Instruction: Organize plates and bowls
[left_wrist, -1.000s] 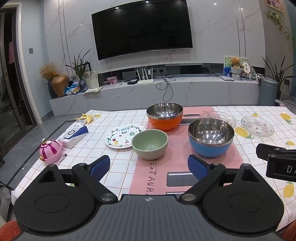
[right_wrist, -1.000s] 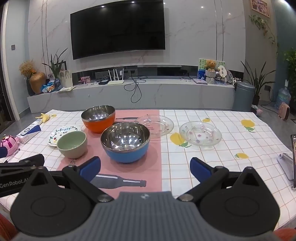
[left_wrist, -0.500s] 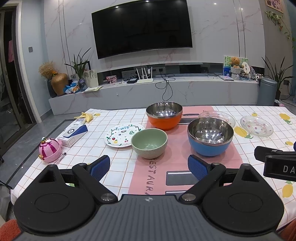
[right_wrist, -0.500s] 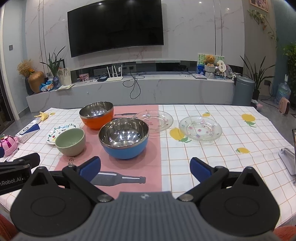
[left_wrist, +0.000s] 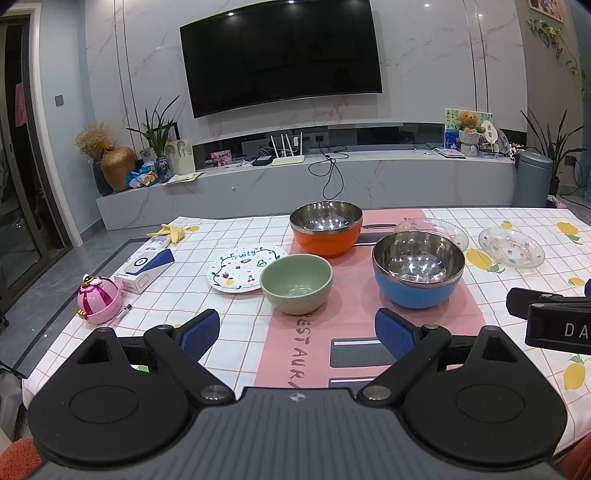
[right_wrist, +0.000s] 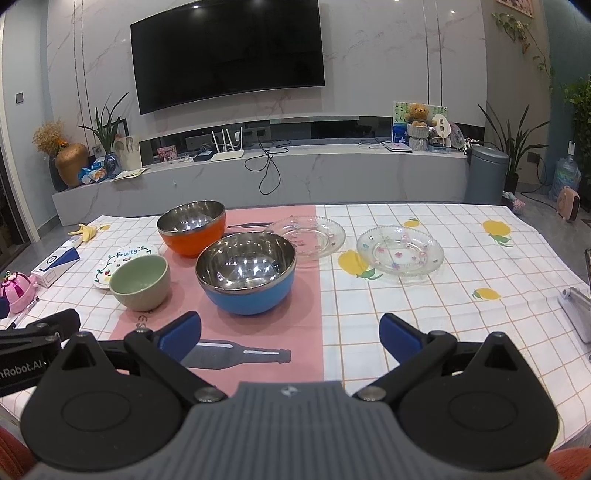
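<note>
On the table, bowls (left_wrist: 296, 283) stand rims-up; both grippers' jaws gape wide, empty.

Both wrist views set low at the near edge of the counter (left_wrist: 236, 354), facing across it toward the wall television (left_wrist: 280, 55). Left view placed further left, right view further right. Shared: green bowl (left_wrist: 296, 283) (right_wrist: 140, 282), blue bowl (left_wrist: 418, 269) (right_wrist: 246, 272), orange bowl (left_wrist: 325, 229) (right_wrist: 191, 228).

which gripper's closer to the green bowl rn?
Left. The left gripper sits open right in front of the green bowl. The right gripper, also open, is off to the bowl's right, facing the blue bowl instead.
</note>
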